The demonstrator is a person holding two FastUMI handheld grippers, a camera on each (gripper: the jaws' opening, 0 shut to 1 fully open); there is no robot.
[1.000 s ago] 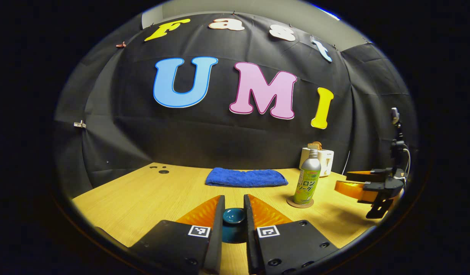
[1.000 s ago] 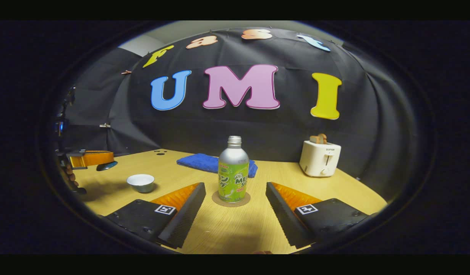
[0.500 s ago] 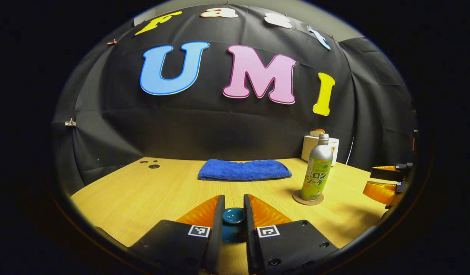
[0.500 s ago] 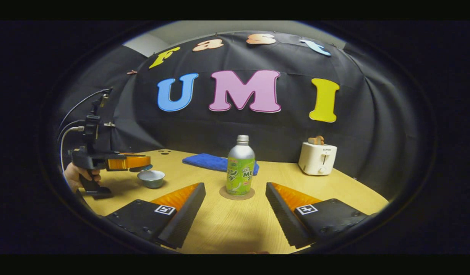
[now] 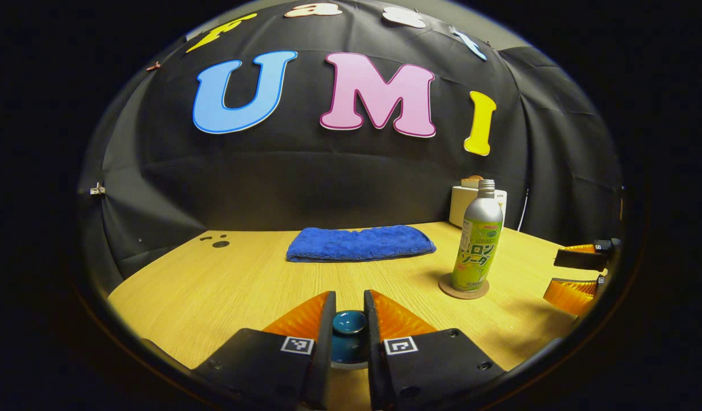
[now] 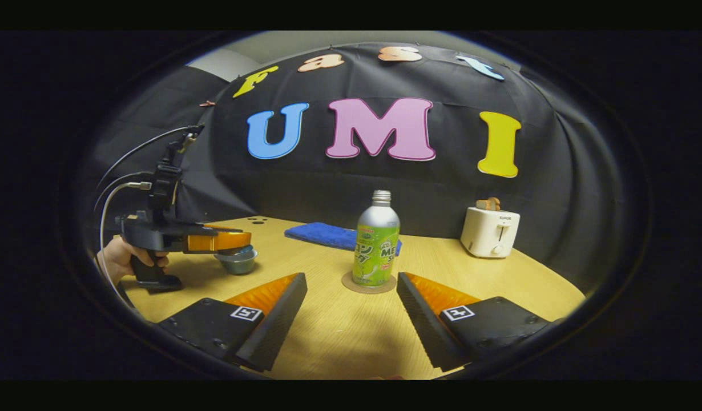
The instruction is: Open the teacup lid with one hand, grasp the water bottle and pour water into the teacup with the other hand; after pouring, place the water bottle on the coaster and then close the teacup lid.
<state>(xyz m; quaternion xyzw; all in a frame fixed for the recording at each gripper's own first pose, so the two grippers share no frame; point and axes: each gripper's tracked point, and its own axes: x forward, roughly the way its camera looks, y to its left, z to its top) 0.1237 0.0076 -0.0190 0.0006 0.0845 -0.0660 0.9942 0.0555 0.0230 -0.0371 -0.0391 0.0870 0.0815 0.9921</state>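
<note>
In the left gripper view my left gripper point(image 5: 349, 298) is shut on the knob of the teal teacup lid point(image 5: 349, 323). The right gripper view shows that same left gripper point(image 6: 217, 241) at the far left, holding the lid point(image 6: 241, 250) right on top of the small pale teacup point(image 6: 238, 266); whether lid and cup touch I cannot tell. The silver and green water bottle point(image 6: 377, 242) stands upright on the round coaster point(image 6: 351, 282). My right gripper point(image 6: 351, 317) is open, a little short of the bottle, nothing between its fingers. It appears at the edge of the left gripper view as the right gripper point(image 5: 576, 271).
A folded blue towel point(image 5: 359, 242) lies at the back of the wooden table point(image 5: 225, 291). A white toaster point(image 6: 491, 231) stands at the back right. A hand point(image 6: 120, 260) holds the left gripper's grip at the table's left edge.
The left gripper carried the lid rightward over the teacup and lowered it onto the cup. The right gripper stayed open and shifted slightly, so the bottle sits farther right in its view.
</note>
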